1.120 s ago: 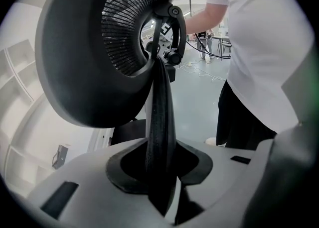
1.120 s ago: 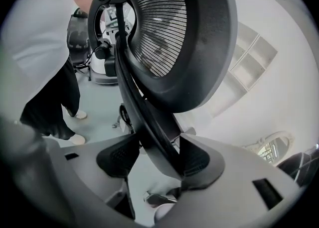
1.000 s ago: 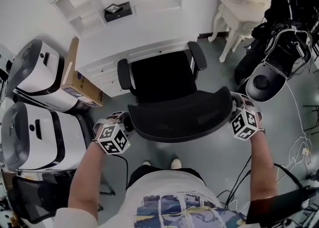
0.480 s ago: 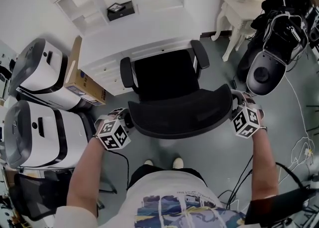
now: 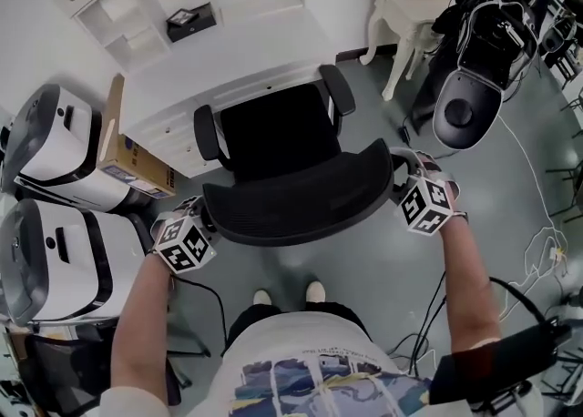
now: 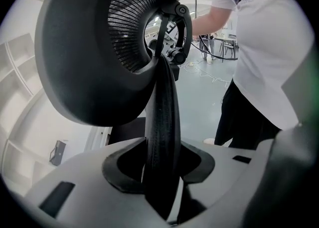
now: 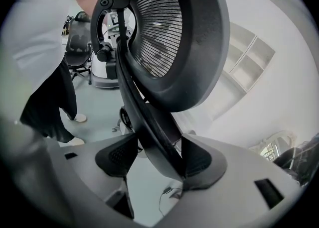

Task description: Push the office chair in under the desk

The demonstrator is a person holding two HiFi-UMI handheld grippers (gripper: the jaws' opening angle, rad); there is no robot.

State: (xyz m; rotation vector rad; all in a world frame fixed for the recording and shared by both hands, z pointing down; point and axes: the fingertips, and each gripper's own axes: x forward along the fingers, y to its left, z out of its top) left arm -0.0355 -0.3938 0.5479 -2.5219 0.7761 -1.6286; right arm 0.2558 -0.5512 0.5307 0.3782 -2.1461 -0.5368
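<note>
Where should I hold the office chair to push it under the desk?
The thin rim of the backrest, at both side ends, from behind: left tongs and right tongs clamp there; the seat faces the desk, so a push should go straight.

Black office chair (image 5: pixel 273 137) faces the white desk (image 5: pixel 228 74), seat front at the desk edge, one armrest on each side. Curved backrest (image 5: pixel 296 210) nearest the person; left gripper (image 5: pixel 193 228) on its left end, right gripper (image 5: pixel 407 195) on its right end, marker cubes up. Cardboard box (image 5: pixel 123 147) beside desk at left, small white side table (image 5: pixel 396 1) at right, cables (image 5: pixel 537 251) on grey floor
</note>
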